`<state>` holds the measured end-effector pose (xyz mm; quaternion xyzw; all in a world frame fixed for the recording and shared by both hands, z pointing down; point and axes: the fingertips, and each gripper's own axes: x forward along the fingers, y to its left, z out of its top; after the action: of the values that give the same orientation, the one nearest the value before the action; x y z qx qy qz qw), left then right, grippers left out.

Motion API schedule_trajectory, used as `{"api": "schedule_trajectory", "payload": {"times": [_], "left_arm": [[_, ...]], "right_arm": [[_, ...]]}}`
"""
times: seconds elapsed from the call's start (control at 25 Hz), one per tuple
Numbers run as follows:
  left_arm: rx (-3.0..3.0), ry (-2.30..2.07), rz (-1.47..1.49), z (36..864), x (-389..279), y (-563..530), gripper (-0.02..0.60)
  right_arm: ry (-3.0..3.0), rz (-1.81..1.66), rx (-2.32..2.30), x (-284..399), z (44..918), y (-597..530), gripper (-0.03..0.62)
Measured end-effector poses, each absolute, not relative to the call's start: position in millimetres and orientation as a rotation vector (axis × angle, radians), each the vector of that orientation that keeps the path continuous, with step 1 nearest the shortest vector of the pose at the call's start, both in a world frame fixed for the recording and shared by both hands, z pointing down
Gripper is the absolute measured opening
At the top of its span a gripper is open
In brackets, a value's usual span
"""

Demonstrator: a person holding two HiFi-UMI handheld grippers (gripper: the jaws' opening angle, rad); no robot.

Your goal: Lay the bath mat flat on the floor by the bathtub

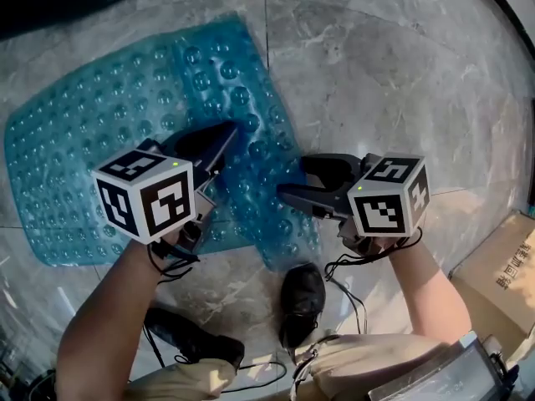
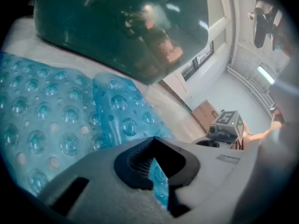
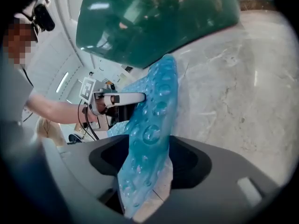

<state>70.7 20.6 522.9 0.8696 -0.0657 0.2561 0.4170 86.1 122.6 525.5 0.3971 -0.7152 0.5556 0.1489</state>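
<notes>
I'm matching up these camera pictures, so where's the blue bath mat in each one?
Head view: bath mat spread across the upper left.
Left gripper view: mat fills the left, edge pinched in shut jaws.
Right gripper view: mat centre, upright between open jaws.
Shared landmark: grey marble floor.

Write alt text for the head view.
Seen from above, a person holds two claws over a blue bubbled bath mat on a grey marble floor. The left claw is shut on a raised fold of the mat; the right claw stands open around its edge.
</notes>
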Motion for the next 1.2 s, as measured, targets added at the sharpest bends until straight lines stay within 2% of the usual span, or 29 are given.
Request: {"api": "schedule_trajectory", "payload": {"times": [0.16,0.28,0.44,0.6,0.88,1.04,1.2], "left_arm": [[2.156,-0.173,0.614,513.6,67.2,20.0,0.008],[2.165,-0.164,0.611,507.0,65.7,18.6,0.008],[2.175,-0.154,0.572,491.7,68.6,13.1,0.008],[2.165,-0.154,0.467,468.0,73.5,3.0,0.008],[2.207,-0.139,0.446,449.4,85.9,-5.0,0.008],[2.203,-0.134,0.465,448.6,85.4,2.2,0.008],[2.208,-0.14,0.517,453.1,80.0,9.1,0.008]], "right_arm": [[-2.046,1.469,1.223,93.0,509.1,122.3,0.199],[-2.149,1.495,1.272,90.5,484.9,117.8,0.146],[-2.244,1.547,1.294,92.4,463.8,109.9,0.104],[-2.211,1.369,1.347,128.4,445.2,109.8,0.093],[-1.943,1.072,1.614,259.8,425.8,128.2,0.091],[-1.696,1.158,1.731,329.2,481.8,186.2,0.091],[-1.565,1.285,1.765,347.3,540.4,214.2,0.102]]}}
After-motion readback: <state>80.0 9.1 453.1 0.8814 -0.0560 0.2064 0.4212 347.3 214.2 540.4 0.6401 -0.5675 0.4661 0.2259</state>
